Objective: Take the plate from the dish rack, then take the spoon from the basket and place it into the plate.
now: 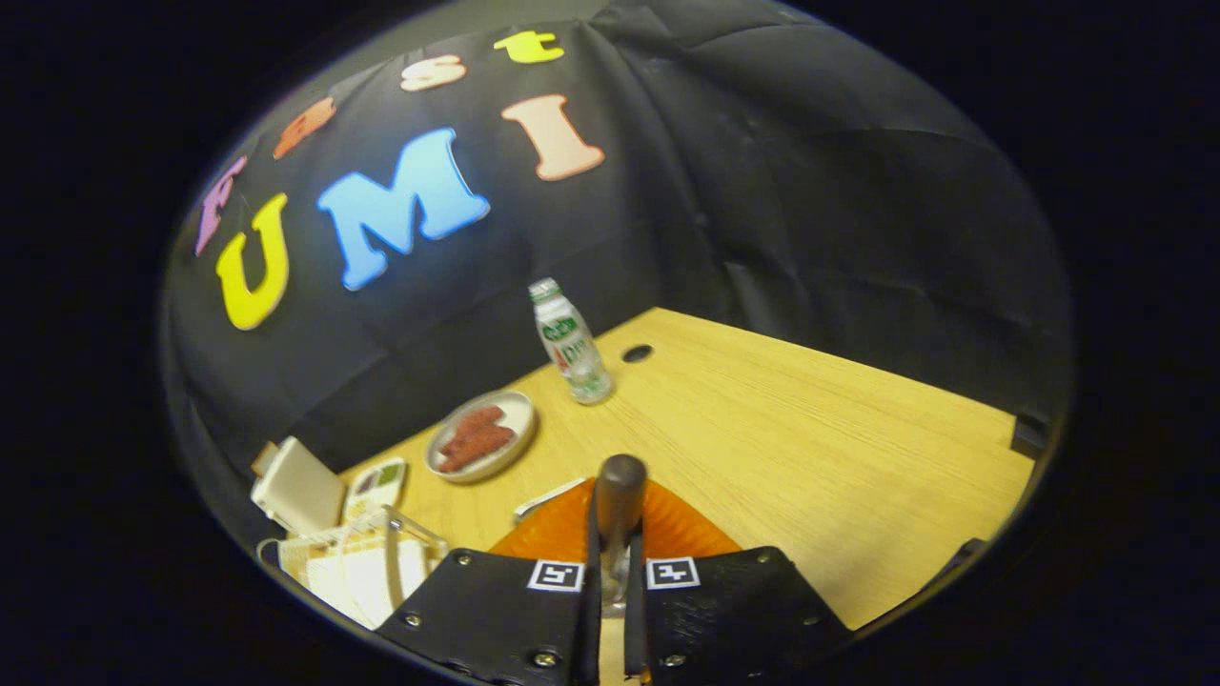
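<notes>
the jaws (615,581) are seen nearly pressed together, and the spoon (620,500) is pinched between them: its dark handle end stands up just past the fingertips, while a lighter stretch of it is glimpsed in the narrow gap lower down. directly beneath and just ahead of the fingers, the orange plate (681,534) is laid on the wooden counter (810,448), so that the spoon is held right over it; whether the spoon touches the plate cannot be told. a pale, flat edge (548,498) is seen beside the plate's far left rim, and what it belongs to cannot be made out. off to the left of the jaws, a white wire dish rack (348,562) is found at the counter's near corner, with a white boxy item (297,491) and a small white and green packet (376,484) just behind it. farther on, a shallow round dish (515,419) holding reddish-brown sausage-like pieces (475,438) is set on the counter. beyond that dish, a small white bottle (570,341) with a green label is stood upright near a round hole (637,353) in the counter, close to the black cloth wall.
</notes>
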Tool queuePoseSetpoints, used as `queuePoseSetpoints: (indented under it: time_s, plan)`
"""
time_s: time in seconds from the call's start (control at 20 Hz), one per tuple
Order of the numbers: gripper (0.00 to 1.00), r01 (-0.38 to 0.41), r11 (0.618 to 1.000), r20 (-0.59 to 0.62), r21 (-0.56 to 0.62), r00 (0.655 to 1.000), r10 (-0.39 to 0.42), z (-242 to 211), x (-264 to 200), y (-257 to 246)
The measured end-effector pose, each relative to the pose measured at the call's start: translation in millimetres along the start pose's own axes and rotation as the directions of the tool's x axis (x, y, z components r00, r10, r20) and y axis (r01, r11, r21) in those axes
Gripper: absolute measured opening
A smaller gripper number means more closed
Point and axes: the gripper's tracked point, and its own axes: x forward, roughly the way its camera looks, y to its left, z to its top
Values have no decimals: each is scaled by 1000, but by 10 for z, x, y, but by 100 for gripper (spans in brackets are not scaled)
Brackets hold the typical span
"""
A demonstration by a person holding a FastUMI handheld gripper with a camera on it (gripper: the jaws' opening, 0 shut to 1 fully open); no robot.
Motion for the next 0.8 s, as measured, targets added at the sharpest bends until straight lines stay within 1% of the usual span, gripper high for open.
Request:
queuePoseSetpoints:
  time_s: [0.05,0.2,0.35,0.6,0.8]
  plan:
    - [10,6,1000,-5,-18,1000,-6,-35,10,-30]
    - [10,-9,1000,-18,-30,1000,9,-10,-17,50]
    - [10,-27,997,-6,-72,1000,26,87,-61,133]
    - [10,-40,986,22,-165,999,44,304,-132,357]
    - [10,-49,969,30,-243,998,58,414,-226,509]
